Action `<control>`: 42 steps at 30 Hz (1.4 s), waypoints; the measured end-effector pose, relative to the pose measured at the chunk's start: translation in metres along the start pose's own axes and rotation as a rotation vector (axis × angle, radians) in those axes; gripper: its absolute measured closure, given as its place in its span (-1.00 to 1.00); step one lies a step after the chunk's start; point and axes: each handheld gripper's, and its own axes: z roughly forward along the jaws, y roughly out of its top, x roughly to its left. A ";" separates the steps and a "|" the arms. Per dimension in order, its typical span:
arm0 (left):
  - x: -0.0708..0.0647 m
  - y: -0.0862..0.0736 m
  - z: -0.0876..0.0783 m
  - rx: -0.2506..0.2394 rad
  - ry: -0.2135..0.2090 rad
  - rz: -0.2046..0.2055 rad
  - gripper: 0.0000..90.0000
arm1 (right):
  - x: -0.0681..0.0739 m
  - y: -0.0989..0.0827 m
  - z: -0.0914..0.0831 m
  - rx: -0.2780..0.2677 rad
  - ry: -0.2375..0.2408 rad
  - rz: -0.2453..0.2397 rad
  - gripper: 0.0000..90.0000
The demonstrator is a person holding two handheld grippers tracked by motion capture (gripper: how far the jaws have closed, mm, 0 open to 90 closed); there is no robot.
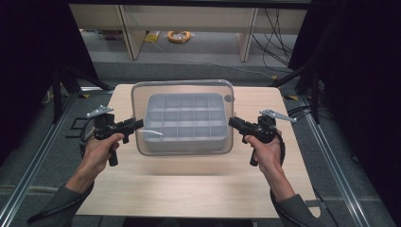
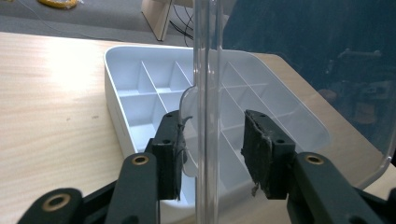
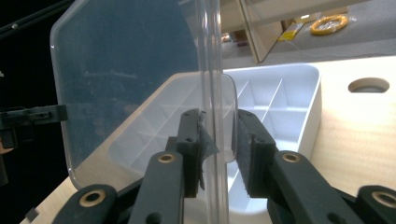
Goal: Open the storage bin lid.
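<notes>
— What's at the left of the counter [image 1: 142, 189]?

— The left gripper [image 1: 140, 124], held in the person's left hand [image 1: 100, 147]. Its fingers [image 2: 169, 156] straddle the left edge of a clear lid [image 1: 182, 85]. They are spread, with a gap on the right side of the rim; the left pad seems to touch a small tab there.

— And the middle?

— A white divided tray [image 1: 185, 118] sits on the counter, toward the far side, its compartments bare. The clear lid hangs above it, wider than the tray.

— The right side?

— The right gripper [image 1: 231, 122], in the right hand [image 1: 265, 150], reaches the lid's right edge. Its fingers [image 3: 254, 149] stand either side of the rim, parted, close to the plastic; I can't tell if they pinch it. A round hole [image 3: 368, 85] shows in the counter just beyond the tray.
</notes>
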 end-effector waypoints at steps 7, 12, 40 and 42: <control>-0.005 -0.020 -0.006 0.016 -0.004 0.013 0.31 | -0.001 -0.025 -0.010 0.022 0.002 0.017 0.63; -0.006 -0.027 -0.010 0.015 -0.011 0.012 0.32 | 0.000 -0.035 -0.014 0.031 0.002 0.023 0.63; -0.013 -0.087 -0.029 0.098 -0.042 0.006 0.33 | 0.013 -0.089 -0.048 0.068 0.006 0.012 0.65; -0.013 -0.090 -0.029 0.097 -0.046 -0.002 0.32 | 0.011 -0.092 -0.050 0.064 0.016 -0.014 0.66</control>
